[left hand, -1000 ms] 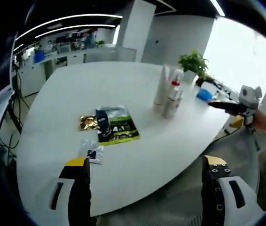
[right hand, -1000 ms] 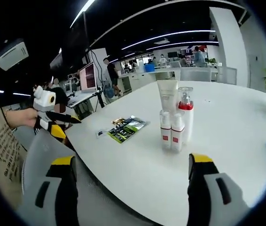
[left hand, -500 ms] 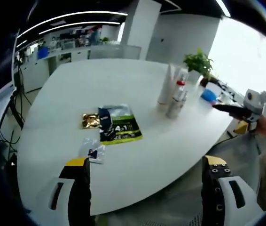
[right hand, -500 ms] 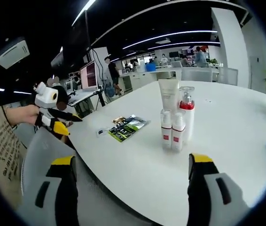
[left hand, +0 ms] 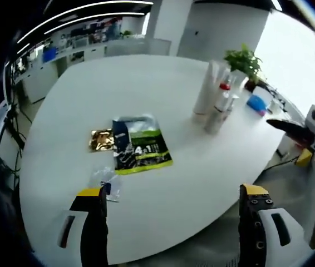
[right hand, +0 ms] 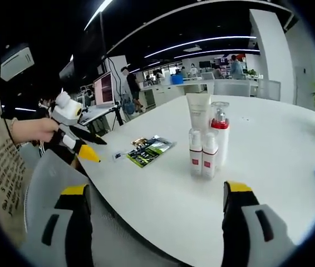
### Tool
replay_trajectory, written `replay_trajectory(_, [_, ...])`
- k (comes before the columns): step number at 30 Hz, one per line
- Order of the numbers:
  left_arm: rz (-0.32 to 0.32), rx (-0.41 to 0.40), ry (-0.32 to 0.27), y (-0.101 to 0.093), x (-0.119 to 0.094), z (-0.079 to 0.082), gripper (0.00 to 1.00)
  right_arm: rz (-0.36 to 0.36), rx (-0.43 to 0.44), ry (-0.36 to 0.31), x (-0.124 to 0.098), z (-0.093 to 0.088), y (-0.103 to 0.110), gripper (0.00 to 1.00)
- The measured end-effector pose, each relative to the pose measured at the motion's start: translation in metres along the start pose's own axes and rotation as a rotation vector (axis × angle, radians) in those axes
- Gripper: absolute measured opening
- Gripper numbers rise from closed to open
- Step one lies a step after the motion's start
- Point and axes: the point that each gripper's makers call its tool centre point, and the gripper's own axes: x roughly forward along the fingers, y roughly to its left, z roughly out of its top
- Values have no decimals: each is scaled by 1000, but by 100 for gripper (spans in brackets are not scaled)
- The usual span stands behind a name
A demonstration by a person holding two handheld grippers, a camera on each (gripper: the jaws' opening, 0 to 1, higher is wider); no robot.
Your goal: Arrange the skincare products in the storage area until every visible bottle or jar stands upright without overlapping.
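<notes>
Glossy white table (left hand: 191, 167); plastic bottles (right hand: 205, 144) upright, clustered; flat foil sachets (left hand: 138, 147); both tools wide.

The white table (right hand: 269, 167) is carrying white bottles (right hand: 202, 156) with red labels, a green-and-black sachet (left hand: 138, 150) and a gold sachet (left hand: 102, 140)

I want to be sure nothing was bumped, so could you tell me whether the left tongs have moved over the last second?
Yes. In the right gripper view the left tongs have come forward and now overlap the table edge, closer to the green packet.
</notes>
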Motion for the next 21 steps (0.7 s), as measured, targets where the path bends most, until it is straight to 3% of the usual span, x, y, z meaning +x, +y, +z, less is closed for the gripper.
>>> replay_trajectory(7, [44,25,68,8,27,6,97,9,-2,17,2,-3,1,99])
replay_trajectory(21, [148,21,131,31,69,20,97,-10,3,31,2,-5,-4,98])
